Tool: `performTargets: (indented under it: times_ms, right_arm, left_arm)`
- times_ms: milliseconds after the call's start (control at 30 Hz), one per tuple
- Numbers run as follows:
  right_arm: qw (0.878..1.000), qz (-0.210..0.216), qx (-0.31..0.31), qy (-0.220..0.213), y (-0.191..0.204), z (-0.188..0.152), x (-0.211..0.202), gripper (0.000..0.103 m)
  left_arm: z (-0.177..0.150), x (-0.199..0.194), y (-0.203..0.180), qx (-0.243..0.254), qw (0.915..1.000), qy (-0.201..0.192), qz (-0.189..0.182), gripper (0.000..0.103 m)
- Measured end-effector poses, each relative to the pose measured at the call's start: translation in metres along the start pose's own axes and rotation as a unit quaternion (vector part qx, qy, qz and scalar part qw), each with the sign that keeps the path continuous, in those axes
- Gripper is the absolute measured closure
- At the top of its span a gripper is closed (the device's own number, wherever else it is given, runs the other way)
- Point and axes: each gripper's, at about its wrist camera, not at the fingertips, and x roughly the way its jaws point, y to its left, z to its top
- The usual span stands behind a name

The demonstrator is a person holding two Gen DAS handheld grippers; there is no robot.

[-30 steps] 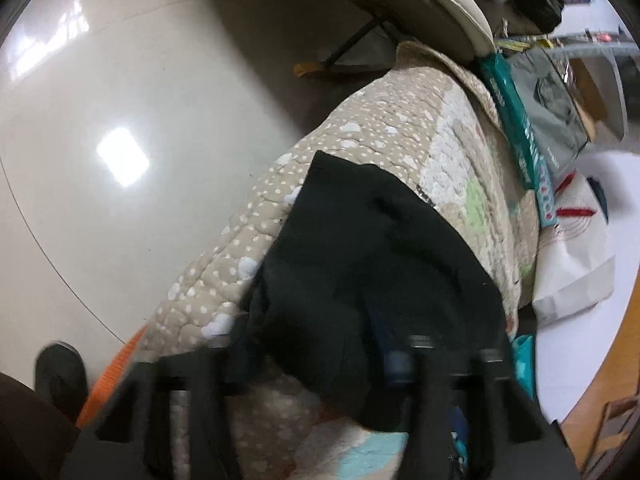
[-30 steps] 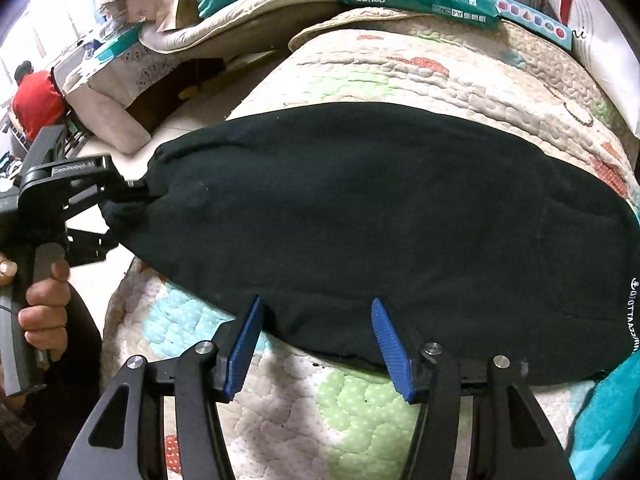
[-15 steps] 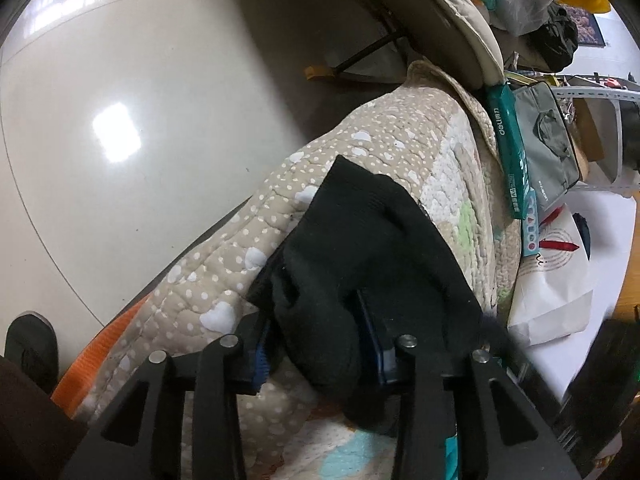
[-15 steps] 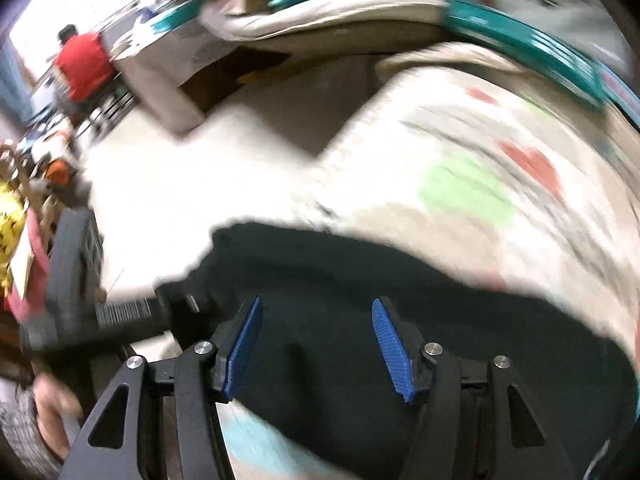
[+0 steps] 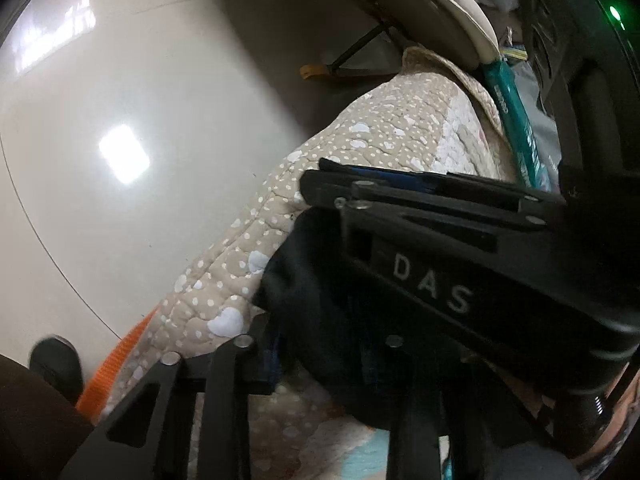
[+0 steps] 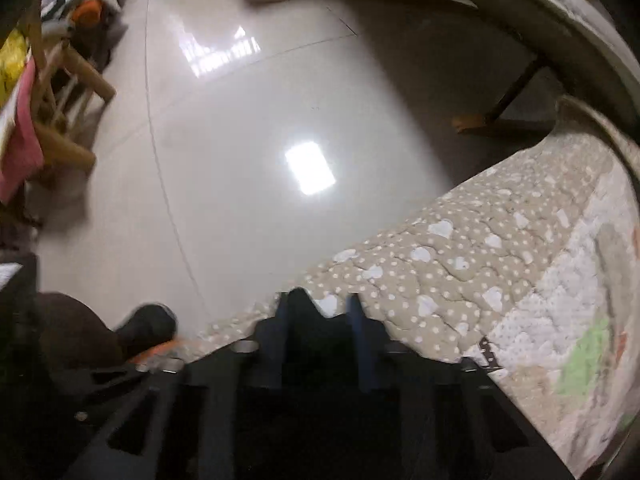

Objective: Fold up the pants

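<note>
The black pants (image 5: 304, 280) lie bunched at the edge of a dotted beige quilt (image 5: 400, 128). In the left wrist view my left gripper (image 5: 320, 344) has its jaws closing, with a wad of the black cloth pinched between them. My right gripper (image 5: 324, 180) crosses just above it from the right, fingers pointing left, its black body hiding the rest of the pants. In the right wrist view my right gripper (image 6: 320, 308) points down at the quilt's (image 6: 480, 264) edge. Its jaws are closing narrow on black pants cloth (image 6: 316, 344).
Shiny pale floor (image 6: 240, 140) lies beyond the quilt's edge. A person's dark shoe (image 6: 148, 324) stands by the edge, near an orange strap (image 5: 120, 360). A wooden stool (image 6: 68, 80) with pink cloth stands far left. A cushion (image 5: 440, 0) and a teal box (image 5: 516, 120) lie behind.
My right gripper swept left along the pants to the end beside my left gripper, rolled, and narrowed its jaws onto the cloth. My left gripper stayed put and tightened on the bunched end.
</note>
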Motion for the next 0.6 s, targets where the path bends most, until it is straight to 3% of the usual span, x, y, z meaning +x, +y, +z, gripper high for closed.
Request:
performTargets:
  times_ms: [67,267,600]
  right_arm:
    - [1.0,0.002,0.015,-0.018,-0.006,-0.002,-0.012,0.089]
    - [0.996,-0.005,0.038,-0.083,-0.012,-0.021,-0.061,0.09]
    - [0.978,-0.004,0.126,-0.168,-0.069,-0.096,-0.132,0.089]
  left_arm:
    - [-0.001,-0.002,-0.003,0.007,1.0,0.001,-0.005,0.087]
    - [-0.005,-0.027,-0.022,0.031,0.9992,-0.016,-0.019,0.089]
    - [-0.027,-0.037,-0.101,0.087,0.9952,0.0,-0.046,0.089]
